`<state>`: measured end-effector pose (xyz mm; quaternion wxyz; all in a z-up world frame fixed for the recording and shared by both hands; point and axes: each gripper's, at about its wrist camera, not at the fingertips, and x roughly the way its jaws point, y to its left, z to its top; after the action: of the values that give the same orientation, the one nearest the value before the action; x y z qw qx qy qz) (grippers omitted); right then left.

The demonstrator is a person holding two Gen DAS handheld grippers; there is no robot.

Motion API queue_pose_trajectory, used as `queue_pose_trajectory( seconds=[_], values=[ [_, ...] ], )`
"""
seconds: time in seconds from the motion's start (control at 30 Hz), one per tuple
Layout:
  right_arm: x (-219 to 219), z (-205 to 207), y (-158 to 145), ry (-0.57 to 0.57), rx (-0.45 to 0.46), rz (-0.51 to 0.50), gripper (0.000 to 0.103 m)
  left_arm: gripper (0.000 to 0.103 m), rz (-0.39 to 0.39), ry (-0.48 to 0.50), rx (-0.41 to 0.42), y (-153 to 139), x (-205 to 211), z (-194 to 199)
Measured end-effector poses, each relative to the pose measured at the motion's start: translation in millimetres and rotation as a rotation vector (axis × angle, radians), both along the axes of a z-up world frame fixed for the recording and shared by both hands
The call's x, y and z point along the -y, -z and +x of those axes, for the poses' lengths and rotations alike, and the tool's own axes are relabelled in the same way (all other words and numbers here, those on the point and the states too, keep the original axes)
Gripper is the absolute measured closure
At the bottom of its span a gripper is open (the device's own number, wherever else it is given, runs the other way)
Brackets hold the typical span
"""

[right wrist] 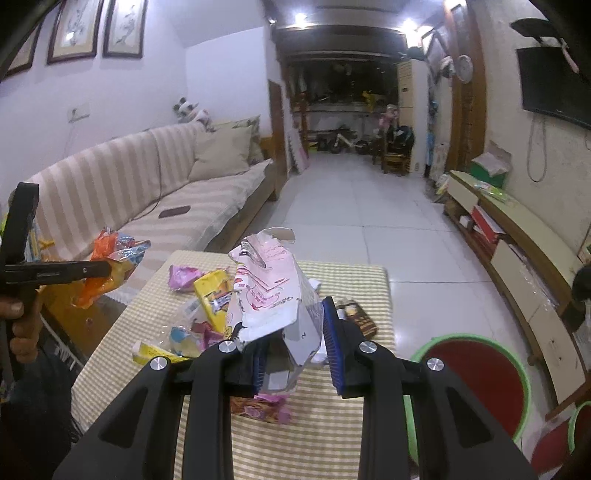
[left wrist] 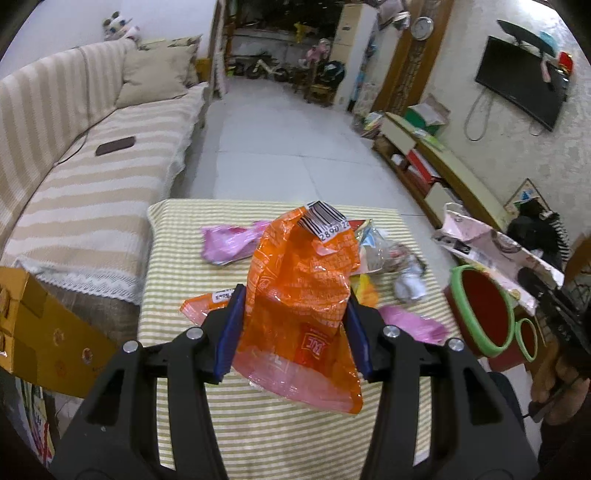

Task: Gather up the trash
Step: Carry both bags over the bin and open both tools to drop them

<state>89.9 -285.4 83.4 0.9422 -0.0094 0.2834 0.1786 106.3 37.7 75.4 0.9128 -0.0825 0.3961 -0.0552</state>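
The left gripper (left wrist: pixel 295 325) was raised above the table (left wrist: pixel 258 424), clamped on an orange wrapper (left wrist: pixel 299 295); the right gripper (right wrist: pixel 293 350) clamped a pink carton (right wrist: pixel 266 291).

Both wrist views close above striped table (left wrist: pixel 177 236), facing hallway; table shared.

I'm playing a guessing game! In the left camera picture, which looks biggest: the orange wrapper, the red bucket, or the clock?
1. Orange wrapper, though it's nearest the camera, so that flatters it.
2. Red bucket.
3. Clock, far away.
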Motion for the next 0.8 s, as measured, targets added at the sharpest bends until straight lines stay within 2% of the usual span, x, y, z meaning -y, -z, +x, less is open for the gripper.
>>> queue_pose_trajectory(
  seconds=[0.13, 0.3, 0.4, 0.8],
  values=[
    [23, -8, -5, 0.057, 0.014, 0.016, 0.076, 0.055, 0.023, 0.052, 0.017, -10, 27, 5],
    [55, -18, -8, 0.139, 0.027, 0.022, 0.076, 0.055, 0.000, 0.115, 0.022, -18, 57, 18],
    [78, -24, -8, 0.199, 0.036, 0.016, 0.076, 0.055, 0.017, 0.166, 0.030, -22, 87, 27],
    [164, -28, 4, 0.379, 0.006, 0.029, 0.076, 0.055, -0.010, 0.394, 0.017, -18, 209, 55]
  ],
)
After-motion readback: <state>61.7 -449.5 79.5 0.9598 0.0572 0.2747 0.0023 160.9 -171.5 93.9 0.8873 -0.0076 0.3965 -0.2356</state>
